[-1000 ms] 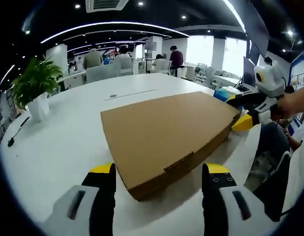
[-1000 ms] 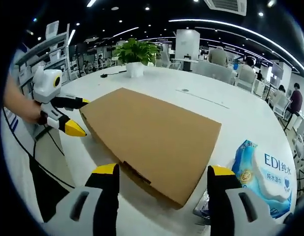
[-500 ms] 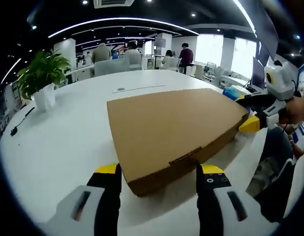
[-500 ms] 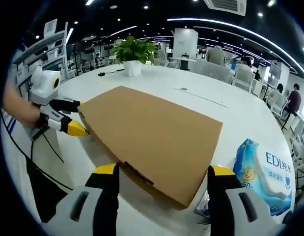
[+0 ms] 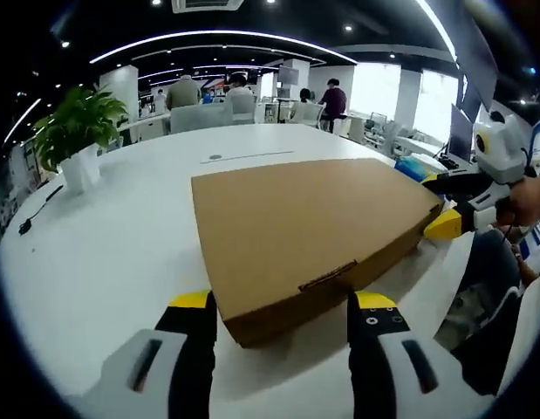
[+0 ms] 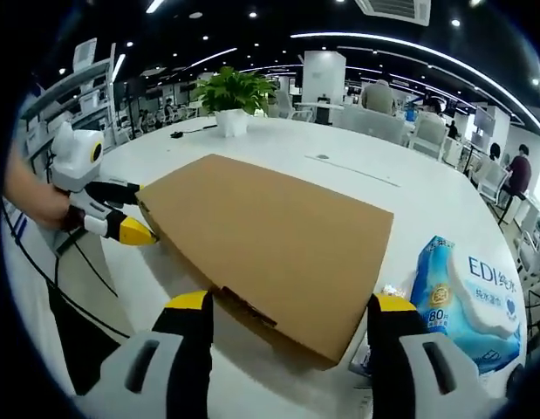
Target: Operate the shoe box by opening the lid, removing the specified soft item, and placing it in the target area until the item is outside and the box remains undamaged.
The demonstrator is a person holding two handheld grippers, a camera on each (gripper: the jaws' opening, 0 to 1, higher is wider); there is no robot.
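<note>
A flat brown cardboard shoe box [image 5: 313,223] lies on the white table [image 5: 104,253] with its lid down. My left gripper [image 5: 283,305] is open, its yellow-tipped jaws standing on either side of the box's near corner, where the lid tab shows. In the right gripper view the same box [image 6: 270,231] fills the middle, and my right gripper [image 6: 291,307] is open astride its near edge. Each gripper appears in the other's view at the far corner: the right gripper [image 5: 434,202] and the left gripper [image 6: 143,211], both with jaws apart around the box edge.
A blue pack of wet wipes [image 6: 466,301] lies just right of the box. A potted plant [image 5: 73,131] [image 6: 230,96] stands at the table's far side. Beyond are office chairs and seated people [image 5: 208,92]. The table edge runs close beside both grippers.
My left gripper has edged closer to the box corner and its jaws have narrowed slightly. The right gripper and the box have hardly moved.
</note>
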